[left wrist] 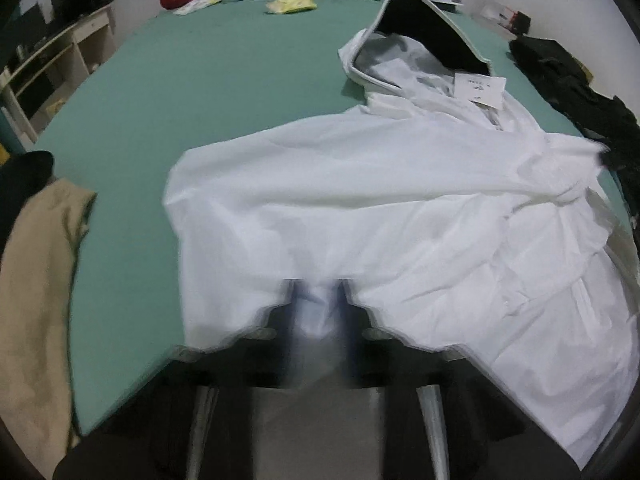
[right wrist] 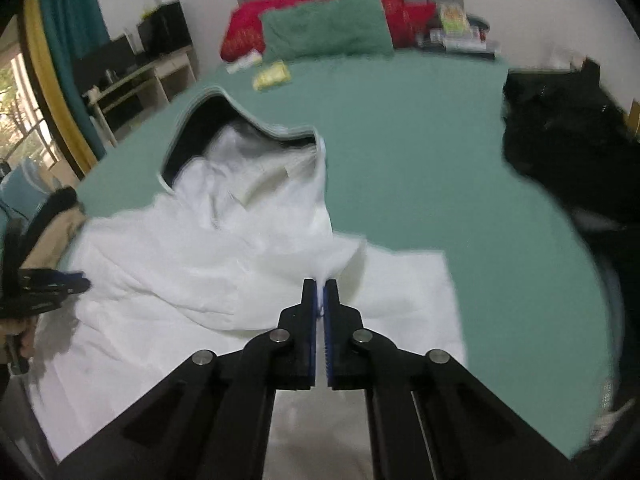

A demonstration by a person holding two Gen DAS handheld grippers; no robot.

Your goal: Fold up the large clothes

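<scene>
At the near edge of the bed, the right gripper is seen closed, its blue-lined jaws brought together on a pinch of white fabric, so that a fold of the white hooded jacket is gathered between the pads. The left gripper is blurred in its own view, but its fingers appear drawn close with white cloth between them; it is judged to be clamped on the jacket's near hem, though contact cannot be fully confirmed from the blur. The same left gripper is glimpsed at the left border of the right wrist view, held in a hand beside the garment. Two separated grips on the near part are presumably taken so that the cloth can be lifted evenly and carried over for a fold. The jacket is spread across the green bedsheet, its dark-lined hood laid away from the person and a paper tag resting just below it. A beige garment hangs at the left edge and a black garment lies apart on the right, likely awaiting their turn. Farthest off, a green pillow and red cushions are set at the headboard.
</scene>
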